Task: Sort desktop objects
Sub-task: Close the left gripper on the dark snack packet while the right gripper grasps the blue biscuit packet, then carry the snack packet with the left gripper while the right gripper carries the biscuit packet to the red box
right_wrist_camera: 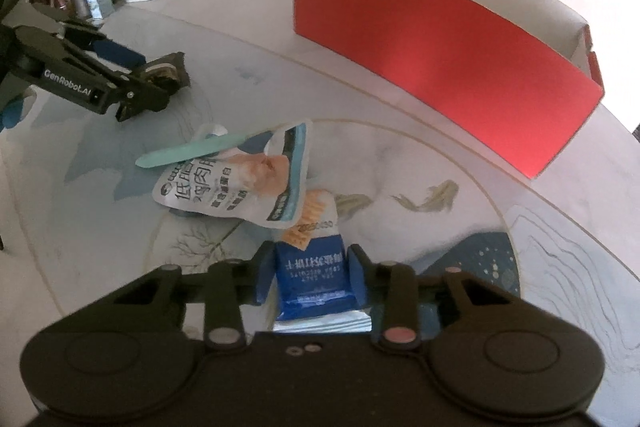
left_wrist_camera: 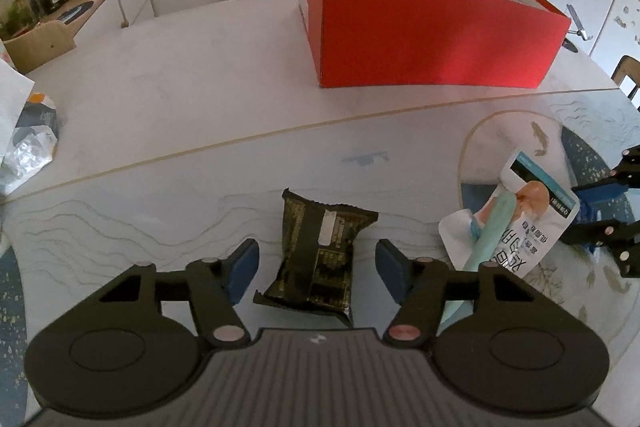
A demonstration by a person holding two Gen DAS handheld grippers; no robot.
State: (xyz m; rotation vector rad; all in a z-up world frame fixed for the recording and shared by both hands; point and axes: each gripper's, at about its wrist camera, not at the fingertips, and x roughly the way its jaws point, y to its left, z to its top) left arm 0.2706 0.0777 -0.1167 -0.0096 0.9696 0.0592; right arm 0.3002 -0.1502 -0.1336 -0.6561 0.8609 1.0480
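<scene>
**Two snack packets bracketed, short of the red box**

Left gripper (left_wrist_camera: 316, 267) straddles the black packet (left_wrist_camera: 316, 251), pads not touching. Right gripper (right_wrist_camera: 312, 271) pinches the blue packet (right_wrist_camera: 314, 279). Both lie before the red box (left_wrist_camera: 432, 39); slippery film may slide free.

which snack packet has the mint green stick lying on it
The white pouch with the chicken picture; the stick lies across it, not the black or blue packet.
</scene>
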